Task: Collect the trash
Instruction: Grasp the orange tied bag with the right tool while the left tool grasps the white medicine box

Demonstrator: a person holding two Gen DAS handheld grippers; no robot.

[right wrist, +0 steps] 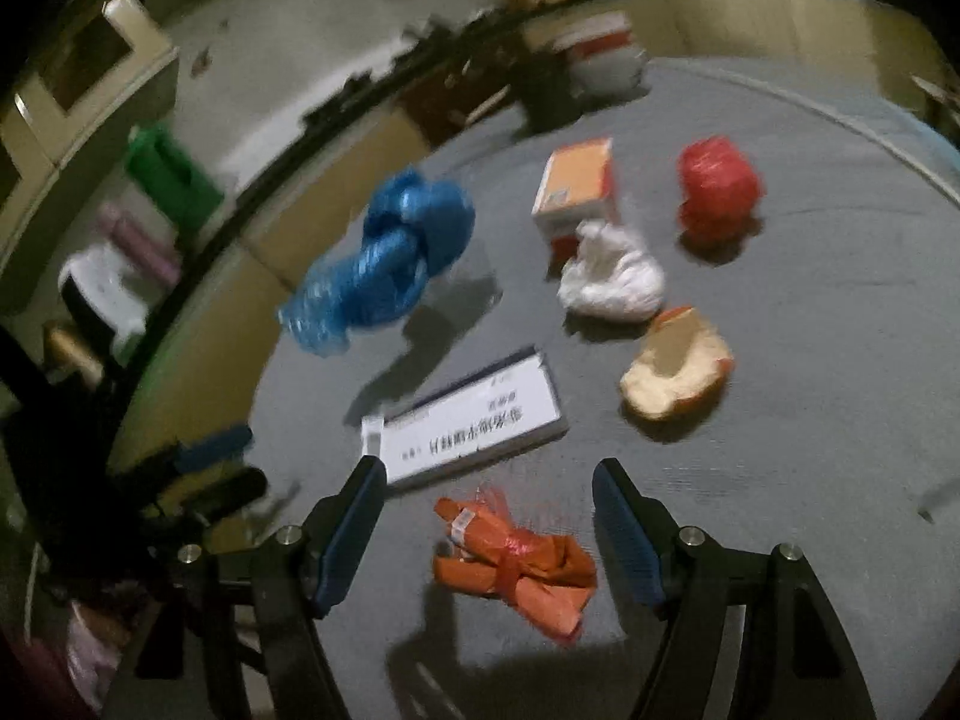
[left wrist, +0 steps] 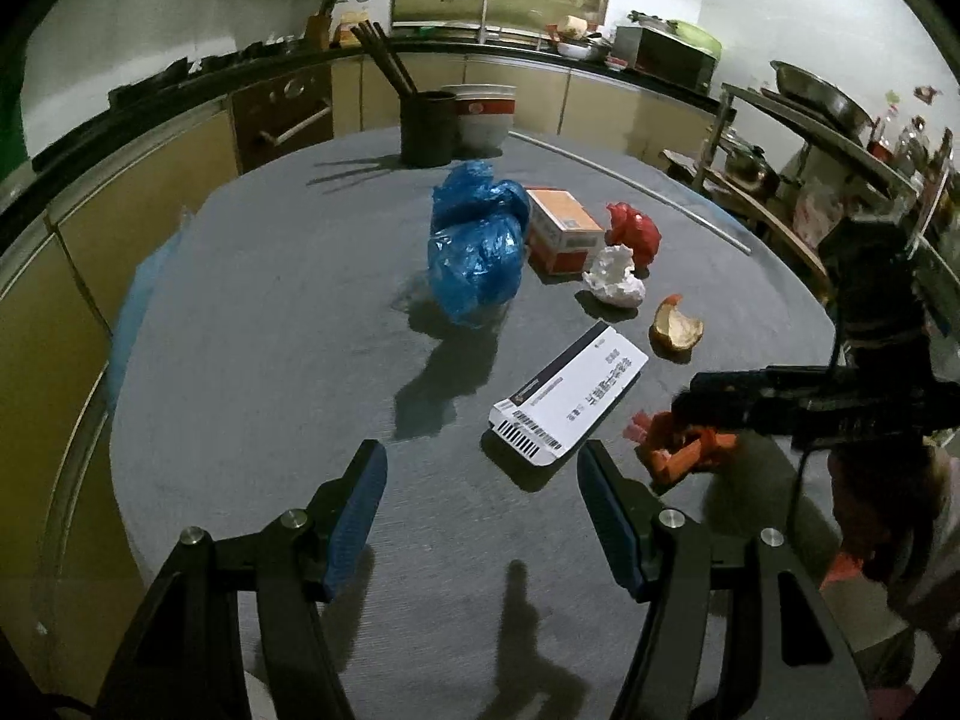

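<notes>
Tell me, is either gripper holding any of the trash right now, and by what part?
Neither. The left gripper is open over bare table. The right gripper is open with the orange wrapper lying between its fingers, untouched.

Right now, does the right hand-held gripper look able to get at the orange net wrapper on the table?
Probably yes. The right hand-held gripper is open, and the orange net wrapper lies on the table between its fingers with nothing on top; the flat white box lies just beyond.

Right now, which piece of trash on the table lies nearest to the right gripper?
The orange net bundle: it lies on the table between the open fingers of the right gripper. The flat white box, the peel and the blue bag lie farther away.
</notes>
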